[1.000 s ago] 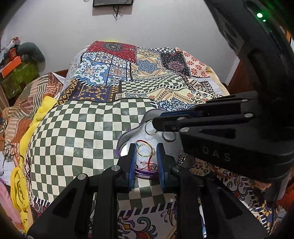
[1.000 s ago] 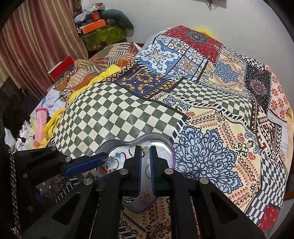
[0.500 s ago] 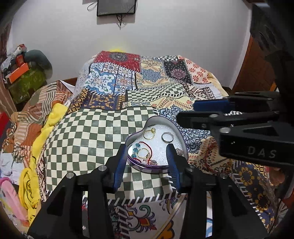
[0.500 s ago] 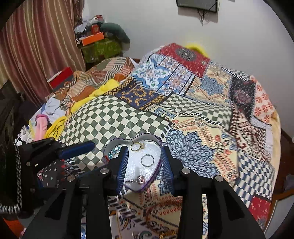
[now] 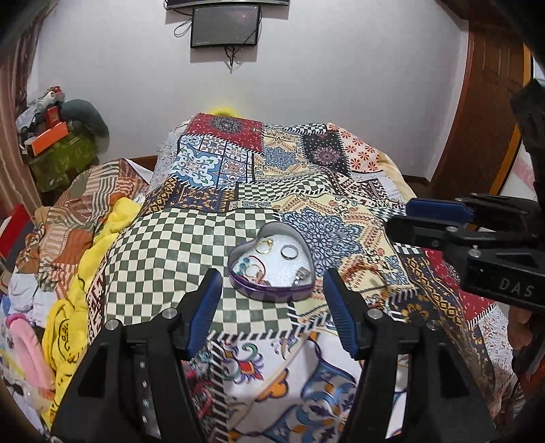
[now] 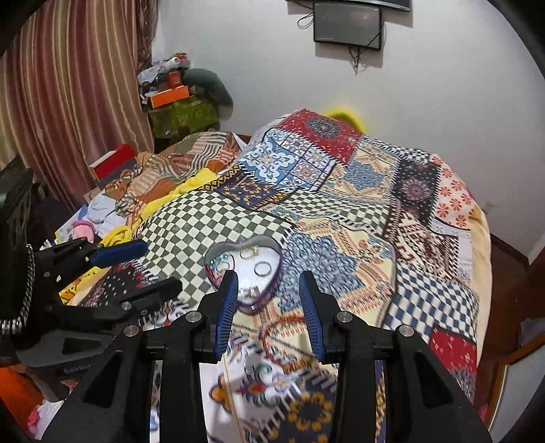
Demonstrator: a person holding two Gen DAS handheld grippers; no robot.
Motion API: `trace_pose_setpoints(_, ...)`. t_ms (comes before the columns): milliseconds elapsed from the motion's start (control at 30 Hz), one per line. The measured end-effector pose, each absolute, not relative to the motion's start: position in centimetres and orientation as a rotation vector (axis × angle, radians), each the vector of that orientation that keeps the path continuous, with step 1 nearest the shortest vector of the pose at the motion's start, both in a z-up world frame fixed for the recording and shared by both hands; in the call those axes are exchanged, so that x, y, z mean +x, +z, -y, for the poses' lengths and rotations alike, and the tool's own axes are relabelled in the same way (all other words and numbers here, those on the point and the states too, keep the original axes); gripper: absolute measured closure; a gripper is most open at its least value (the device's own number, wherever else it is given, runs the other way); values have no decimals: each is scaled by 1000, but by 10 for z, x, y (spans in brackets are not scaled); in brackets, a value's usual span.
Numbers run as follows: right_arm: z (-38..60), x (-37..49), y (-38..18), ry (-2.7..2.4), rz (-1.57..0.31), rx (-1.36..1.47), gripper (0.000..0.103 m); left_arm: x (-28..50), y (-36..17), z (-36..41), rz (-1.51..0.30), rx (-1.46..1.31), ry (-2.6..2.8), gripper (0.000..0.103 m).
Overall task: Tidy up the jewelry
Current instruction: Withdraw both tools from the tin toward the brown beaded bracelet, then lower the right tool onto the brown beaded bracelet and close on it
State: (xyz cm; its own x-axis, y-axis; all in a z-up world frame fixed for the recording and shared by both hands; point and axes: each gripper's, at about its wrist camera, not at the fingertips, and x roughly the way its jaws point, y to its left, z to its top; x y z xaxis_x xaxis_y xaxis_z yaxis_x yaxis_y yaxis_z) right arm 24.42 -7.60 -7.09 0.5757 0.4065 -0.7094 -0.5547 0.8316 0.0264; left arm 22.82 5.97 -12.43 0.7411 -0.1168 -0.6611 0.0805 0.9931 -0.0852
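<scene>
A purple heart-shaped tin (image 5: 269,293) sits on the patchwork bedspread and holds several rings, a red string bracelet and an earring on a white lining. It also shows in the right wrist view (image 6: 276,272). A silver ring (image 5: 289,252) and a gold ring (image 5: 264,244) lie near its far side. My left gripper (image 5: 272,300) is open and empty, drawn back above the tin's near edge. My right gripper (image 6: 267,296) is open and empty, held just short of the tin; it also shows at the right of the left wrist view (image 5: 442,221).
The patchwork bedspread (image 5: 306,177) covers the bed. Crumpled clothes and a yellow cloth (image 5: 112,225) lie at its left. A stack of boxes (image 6: 177,102) stands by the curtain. A screen (image 5: 224,24) hangs on the wall. A wooden door frame (image 5: 483,102) is at right.
Both grippers have opened wide and pulled back and up from the tin. The tin now looks smaller and farther away in both views.
</scene>
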Motion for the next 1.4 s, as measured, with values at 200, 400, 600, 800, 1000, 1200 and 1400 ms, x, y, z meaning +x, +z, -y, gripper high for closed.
trace_pose_setpoints(200,98,226,-74,530,-765,-202,69,221,-130,-43,-774,-90,-157,41)
trace_pose_setpoints(400,122,221,-86,487,-780,-194,69,221,-141,-25,-801,-45,-134,41)
trace_pose_setpoints(600,141,219,-104,460,-816,-185,69,228,-162,-15,-870,-46,-178,41)
trace_pose_setpoints(800,152,221,-119,455,-850,-168,69,234,-183,-3,-912,-15,-180,41)
trace_pose_setpoints(1000,154,220,-125,460,-853,-165,69,232,-195,8,-935,8,-238,41)
trace_pose_setpoints(1200,155,224,-132,472,-861,-149,69,235,-195,23,-921,72,-283,41)
trace_pose_setpoints(1400,154,229,-135,479,-864,-134,69,244,-195,25,-920,75,-320,57)
